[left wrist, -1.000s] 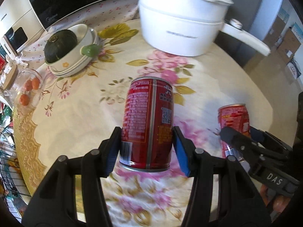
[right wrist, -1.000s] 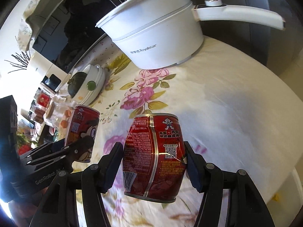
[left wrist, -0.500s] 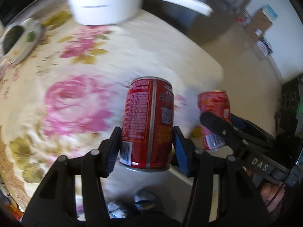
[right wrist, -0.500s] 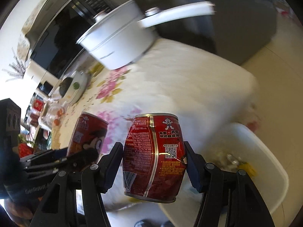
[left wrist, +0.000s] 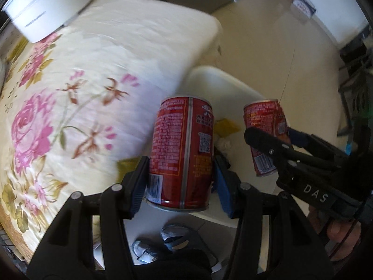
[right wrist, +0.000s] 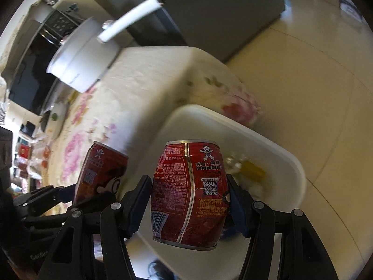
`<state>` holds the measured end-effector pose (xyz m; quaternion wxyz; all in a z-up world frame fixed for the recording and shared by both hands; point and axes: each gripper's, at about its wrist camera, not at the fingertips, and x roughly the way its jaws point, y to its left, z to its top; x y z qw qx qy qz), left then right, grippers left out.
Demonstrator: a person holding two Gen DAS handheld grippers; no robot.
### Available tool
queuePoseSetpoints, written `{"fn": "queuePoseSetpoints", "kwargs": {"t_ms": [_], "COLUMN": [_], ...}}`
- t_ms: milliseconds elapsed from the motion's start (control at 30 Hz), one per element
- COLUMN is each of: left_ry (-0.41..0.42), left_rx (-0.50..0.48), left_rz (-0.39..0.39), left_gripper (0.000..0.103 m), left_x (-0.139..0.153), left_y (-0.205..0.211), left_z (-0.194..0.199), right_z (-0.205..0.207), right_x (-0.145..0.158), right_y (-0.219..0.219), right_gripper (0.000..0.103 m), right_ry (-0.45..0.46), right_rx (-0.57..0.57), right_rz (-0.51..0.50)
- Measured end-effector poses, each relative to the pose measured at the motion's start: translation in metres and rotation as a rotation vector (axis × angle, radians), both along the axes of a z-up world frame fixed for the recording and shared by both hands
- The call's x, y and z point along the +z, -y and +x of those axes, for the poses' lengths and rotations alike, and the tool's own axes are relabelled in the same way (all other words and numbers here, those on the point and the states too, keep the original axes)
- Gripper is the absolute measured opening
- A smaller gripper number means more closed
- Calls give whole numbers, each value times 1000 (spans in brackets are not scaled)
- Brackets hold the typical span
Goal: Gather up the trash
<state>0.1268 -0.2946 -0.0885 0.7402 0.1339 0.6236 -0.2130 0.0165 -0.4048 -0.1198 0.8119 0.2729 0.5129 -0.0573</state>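
Note:
My left gripper [left wrist: 180, 186] is shut on a red drink can [left wrist: 181, 149], held upright over the table's edge beside a white trash bin [left wrist: 221, 79] on the floor. My right gripper [right wrist: 190, 200] is shut on a second red can [right wrist: 188, 193], dented, held above the bin [right wrist: 275, 144]. The bin holds yellow and white scraps [right wrist: 251, 170]. Each wrist view shows the other gripper with its can: the right one [left wrist: 265, 137] in the left wrist view, the left one [right wrist: 100, 170] in the right wrist view.
A table with a floral cloth [left wrist: 77, 88] lies to the left, with a white pot [right wrist: 84, 58] on it. A dish [right wrist: 56, 119] stands farther back. Beige floor tiles [right wrist: 303, 70] spread to the right. My shoes [left wrist: 163, 240] show below.
Both grippers have carried their cans from over the table rightward past its edge, to above the white bin. Both stay shut on the cans.

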Motion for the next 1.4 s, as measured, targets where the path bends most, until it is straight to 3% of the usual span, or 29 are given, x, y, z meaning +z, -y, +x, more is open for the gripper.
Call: {"fn": "queuePoseSetpoints", "kwargs": {"t_ms": [333, 467, 567, 733, 833, 1000, 1200, 1300, 1400], "left_ry": [-74, -24, -4, -17, 26, 79, 158, 117, 80], "left_rx": [-79, -66, -57, 9, -2, 44, 166, 111, 107], "left_rz": [36, 44, 32, 45, 63, 29, 69, 95, 73], "left_gripper": [57, 78, 78, 78, 86, 86, 86, 86, 86], "left_x": [-38, -30, -20, 1, 18, 38, 53, 42, 42], "left_y": [31, 28, 21, 2, -12, -45, -97, -94, -93], "left_z": [3, 2, -3, 0, -18, -27, -33, -35, -35], "right_z": [-11, -16, -19, -28, -40, -45, -52, -51, -54], "right_x": [-35, -38, -36, -17, -1, 14, 31, 33, 39], "right_y": [13, 13, 9, -18, -30, -45, -75, -85, -88], "right_gripper": [65, 67, 69, 71, 78, 80, 81, 81, 81], "right_ry": [-110, -126, -135, -146, -132, -143, -127, -142, -149], "right_rx": [-48, -61, -68, -18, -16, -9, 17, 16, -12], "right_rz": [-73, -81, -82, -69, -83, -94, -120, -153, -186]}}
